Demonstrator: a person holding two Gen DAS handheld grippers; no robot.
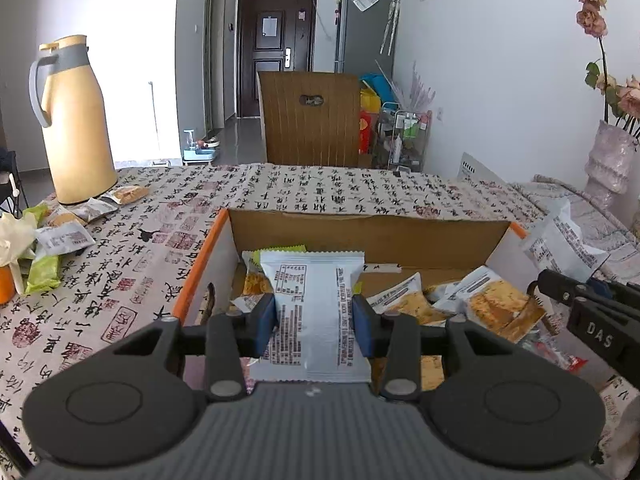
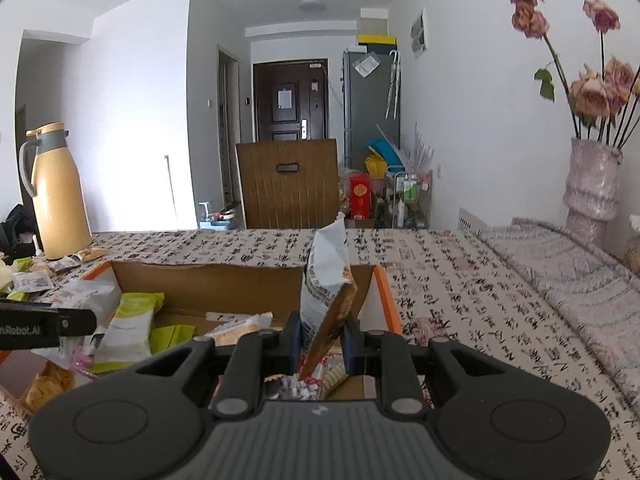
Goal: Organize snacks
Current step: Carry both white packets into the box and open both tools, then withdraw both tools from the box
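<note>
On the patterned tabletop (image 1: 120, 264) sits an open box (image 1: 372, 232) of snacks. Above it, left gripper (image 1: 314, 322) pinches a white packet (image 1: 312, 304); right gripper (image 2: 318, 340) pinches an upright packet (image 2: 328, 280) by its edge, which could slip and fall outside.

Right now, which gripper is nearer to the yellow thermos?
Left. The left gripper is over the box's left part, toward the yellow thermos; the right gripper is by the box's far-side right wall.
</note>
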